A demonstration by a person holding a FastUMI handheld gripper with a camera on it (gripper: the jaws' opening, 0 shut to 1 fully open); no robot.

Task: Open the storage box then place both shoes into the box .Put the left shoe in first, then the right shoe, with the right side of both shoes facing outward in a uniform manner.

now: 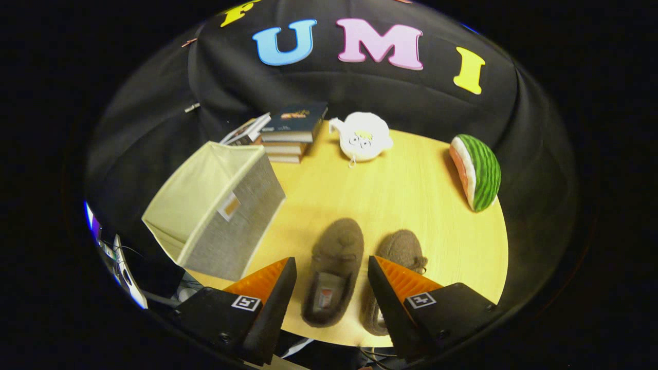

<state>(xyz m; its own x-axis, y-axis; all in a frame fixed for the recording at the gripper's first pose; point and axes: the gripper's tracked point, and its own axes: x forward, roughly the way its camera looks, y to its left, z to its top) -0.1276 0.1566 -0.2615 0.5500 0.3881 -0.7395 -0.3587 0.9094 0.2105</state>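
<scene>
Two brown fuzzy slippers lie side by side on the round wooden table (411, 195), toes pointing away from me. The left shoe (333, 270) lies between my fingers, below them. Behind my right finger the right shoe (398, 254) is partly hidden. My gripper (331, 272) hovers above the shoes, open, touching nothing. A fabric storage box (216, 210), grey outside and cream inside, stands open-topped ahead to the left of the left finger.
A stack of books (290, 134) rests at the table's far side behind the box. A white plush toy (364, 136) sits beside the books. A watermelon-slice plush (477, 172) lies near the right rim. Cables and devices (121, 267) sit below the table at left.
</scene>
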